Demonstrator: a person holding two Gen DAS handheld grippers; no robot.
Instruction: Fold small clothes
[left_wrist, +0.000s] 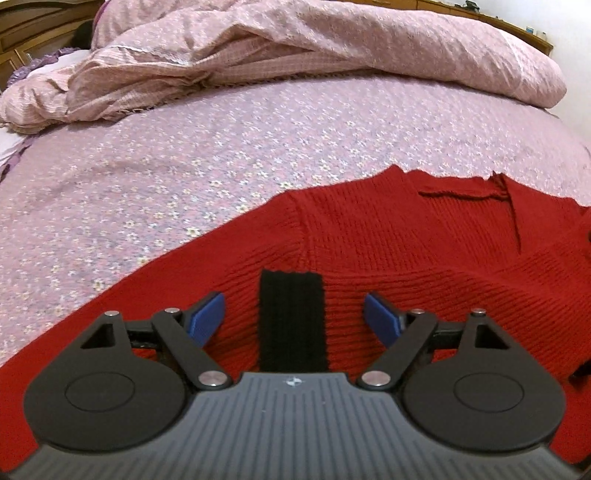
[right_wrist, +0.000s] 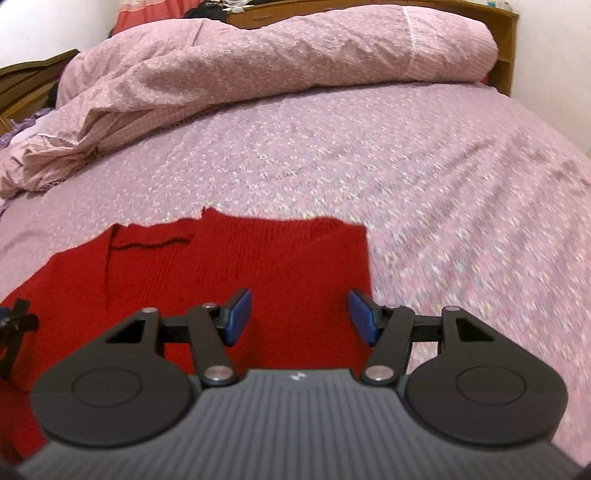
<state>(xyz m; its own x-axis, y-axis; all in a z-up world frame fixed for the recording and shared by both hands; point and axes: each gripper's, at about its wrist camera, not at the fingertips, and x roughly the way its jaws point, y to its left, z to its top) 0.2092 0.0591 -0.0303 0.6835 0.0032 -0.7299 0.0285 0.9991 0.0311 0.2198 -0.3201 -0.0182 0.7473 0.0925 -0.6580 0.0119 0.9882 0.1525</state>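
A red knitted sweater (left_wrist: 388, 243) is lying spread flat on the near part of a bed covered by a lilac floral sheet (left_wrist: 184, 177). A bunched pink quilt (left_wrist: 332, 48) is lying across the far side of the bed, well apart from the garment.

The left gripper (left_wrist: 294, 317) is hovering over the sweater's left portion, angled downward. Its blue pads (left_wrist: 207, 317) are standing wide apart. A black knitted band (left_wrist: 292, 317), part of the sweater, is lying between them, and neither pad is touching it. Nothing is being clamped.

The right gripper (right_wrist: 300, 315) is hovering over the sweater's right portion, near the garment's right edge. Its blue pads (right_wrist: 240, 314) are standing partly apart, with only flat red knit showing in the gap below; no fabric is being pinched. The right pad is sitting just beside the sweater's edge where the sheet begins.

The sheet in the right wrist view is appearing blurred. A dark stitched line (right_wrist: 147, 243) is running across the sweater's upper area.
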